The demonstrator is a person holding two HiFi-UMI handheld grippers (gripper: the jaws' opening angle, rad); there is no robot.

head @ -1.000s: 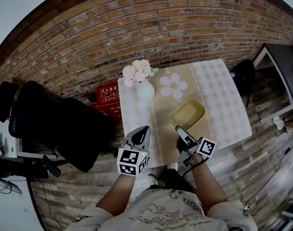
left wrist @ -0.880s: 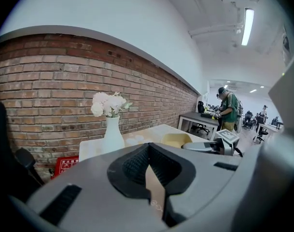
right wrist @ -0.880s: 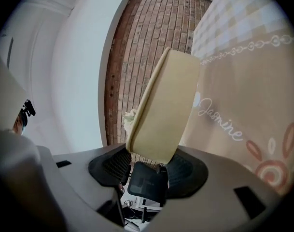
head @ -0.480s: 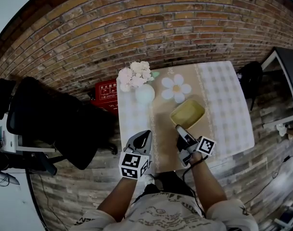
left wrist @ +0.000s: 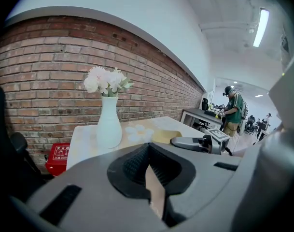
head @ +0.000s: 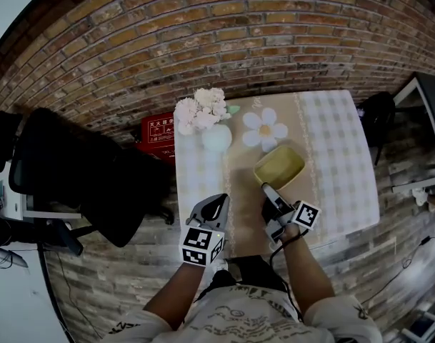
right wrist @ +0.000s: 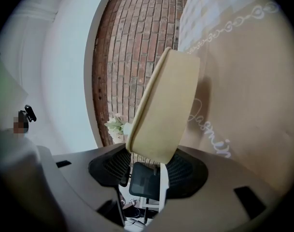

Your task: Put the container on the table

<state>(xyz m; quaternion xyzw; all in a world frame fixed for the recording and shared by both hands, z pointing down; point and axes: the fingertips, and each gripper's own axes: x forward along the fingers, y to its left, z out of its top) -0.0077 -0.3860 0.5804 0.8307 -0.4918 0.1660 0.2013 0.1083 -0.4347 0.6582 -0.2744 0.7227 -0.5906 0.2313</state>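
1. The right gripper point(head: 266, 189) was clamped on the near end of the yellow container point(head: 279, 167), with a jaw on either side of its wall
2. The container lay straight ahead of that gripper, its long axis running away toward the far right of the table point(head: 346, 170). It sat low over the beige runner point(head: 243, 191), and whether its base touched could not be told
3. The left gripper point(head: 219, 200) was closed and empty, beside the right one and farther from the container
4. Counted: one container, one table, two grippers, one white vase point(head: 216, 138), one flower-shaped mat point(head: 265, 128)
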